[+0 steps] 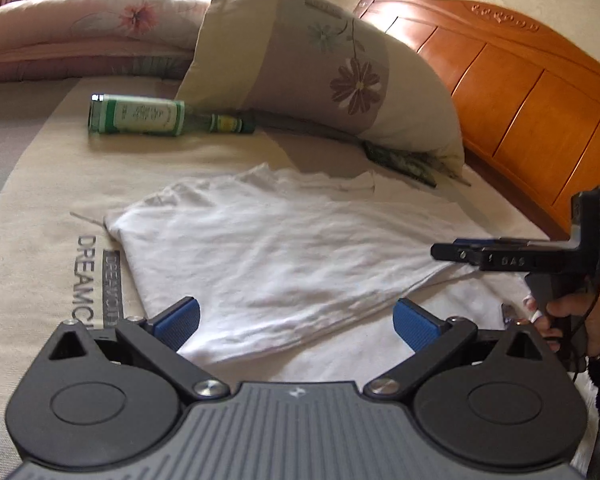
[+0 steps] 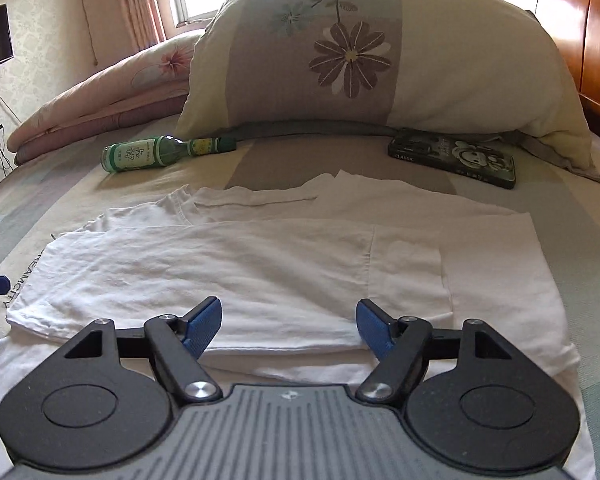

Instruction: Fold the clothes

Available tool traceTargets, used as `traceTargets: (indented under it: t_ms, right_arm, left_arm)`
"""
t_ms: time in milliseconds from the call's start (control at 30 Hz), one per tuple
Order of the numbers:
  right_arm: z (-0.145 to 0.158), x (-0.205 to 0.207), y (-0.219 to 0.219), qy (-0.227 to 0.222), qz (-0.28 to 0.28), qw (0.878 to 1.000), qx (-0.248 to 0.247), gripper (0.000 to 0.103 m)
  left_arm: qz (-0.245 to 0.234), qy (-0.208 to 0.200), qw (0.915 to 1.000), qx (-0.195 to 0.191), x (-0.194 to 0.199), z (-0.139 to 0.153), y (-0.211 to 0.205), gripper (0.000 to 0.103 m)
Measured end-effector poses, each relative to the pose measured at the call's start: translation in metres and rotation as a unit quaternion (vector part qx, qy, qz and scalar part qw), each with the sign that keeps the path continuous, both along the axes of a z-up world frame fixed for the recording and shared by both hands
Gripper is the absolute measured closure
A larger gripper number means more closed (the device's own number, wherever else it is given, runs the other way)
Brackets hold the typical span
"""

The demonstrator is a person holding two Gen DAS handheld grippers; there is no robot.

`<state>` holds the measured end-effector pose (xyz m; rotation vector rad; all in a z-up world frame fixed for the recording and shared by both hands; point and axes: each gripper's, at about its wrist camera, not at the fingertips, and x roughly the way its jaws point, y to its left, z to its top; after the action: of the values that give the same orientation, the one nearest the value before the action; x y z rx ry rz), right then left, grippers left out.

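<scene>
While both grippers (image 1: pixel 296 322) (image 2: pixel 289 326) gape empty, the white shirt (image 2: pixel 260 264) lies part-folded.

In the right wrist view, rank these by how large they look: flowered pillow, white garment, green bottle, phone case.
1. white garment, though nearness to the camera inflates it
2. flowered pillow
3. green bottle and phone case: similar in apparent size, not ranked

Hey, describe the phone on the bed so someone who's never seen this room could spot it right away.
Find the big flowered pillow propped near the wooden headboard. The phone lies flat on the bed at the pillow's lower edge, just beyond the white shirt. Its dark case with a cartoon monkey and the word CLASSIC sets it apart from the green bottle lying farther along the pillow.
</scene>
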<state>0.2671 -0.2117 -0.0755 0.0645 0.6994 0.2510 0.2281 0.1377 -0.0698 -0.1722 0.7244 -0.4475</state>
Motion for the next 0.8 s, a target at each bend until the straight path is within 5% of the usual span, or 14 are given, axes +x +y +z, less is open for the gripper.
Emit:
traceTargets:
  t_ms: [233,533,800]
  right_arm:
    - [0.013,-0.006,0.008,-0.005,-0.003,0.999,-0.044,0.019]
    - [0.017,-0.029,0.037,-0.037,0.056,0.993,-0.096,0.004]
    - [-0.010,-0.009,0.027,0.008,0.077,0.995,-0.064,0.000]
  left_arm:
    - [-0.001,0.029,0.9994,0.019,0.004,-0.011,-0.007,0.001]
    - [0.049,0.017,0.9982,-0.031,0.007,-0.004,0.023,0.001]
    - [0.046,0.019,0.9927,-0.109,0.035,0.005,0.025,0.001]
